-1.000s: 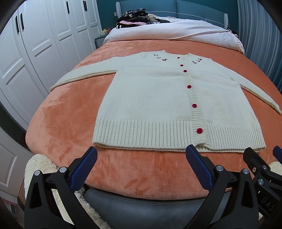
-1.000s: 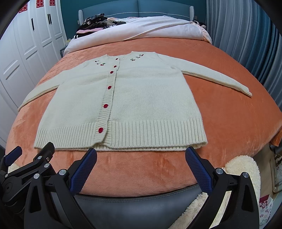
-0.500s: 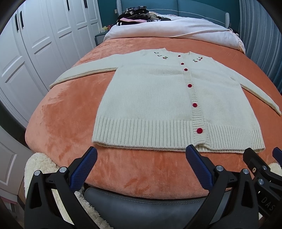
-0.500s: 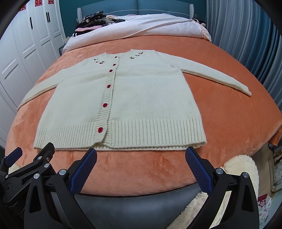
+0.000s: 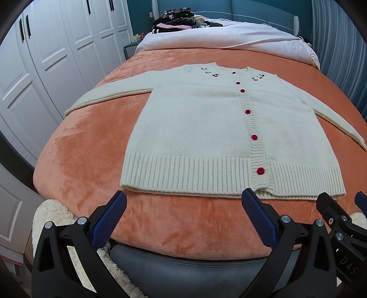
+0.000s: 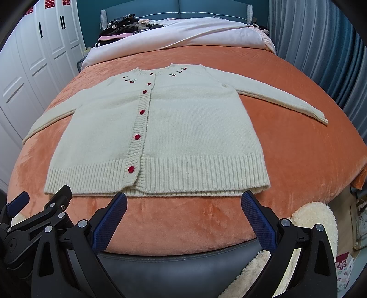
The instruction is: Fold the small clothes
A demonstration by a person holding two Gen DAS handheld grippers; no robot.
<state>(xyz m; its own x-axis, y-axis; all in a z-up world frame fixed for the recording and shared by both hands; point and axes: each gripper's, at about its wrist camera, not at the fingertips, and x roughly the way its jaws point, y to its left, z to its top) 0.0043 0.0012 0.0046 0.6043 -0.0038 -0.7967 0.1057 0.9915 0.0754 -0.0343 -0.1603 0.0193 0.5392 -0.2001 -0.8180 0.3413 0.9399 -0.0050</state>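
A cream knit cardigan (image 5: 206,128) with red buttons and cherry embroidery lies flat and face up on the orange blanket, both sleeves spread out; it also shows in the right wrist view (image 6: 179,128). My left gripper (image 5: 183,201) is open and empty, hovering just short of the ribbed hem, toward its left half. My right gripper (image 6: 183,201) is open and empty, just short of the hem's right half. The right gripper's body shows at the left view's right edge (image 5: 339,220). The left gripper's body shows at the right view's left edge (image 6: 41,215).
The orange blanket (image 5: 91,146) covers a bed with a grey footboard (image 5: 183,263). A white duvet (image 5: 229,34) and a pile of dark clothes (image 5: 174,20) lie at the head. White wardrobes (image 5: 45,57) stand left, blue curtains (image 6: 321,45) right, fluffy rugs (image 6: 316,220) on the floor.
Both grippers have risen and tilted slightly, so the cardigan sits a little lower and closer in both views. Nothing on the bed has moved.
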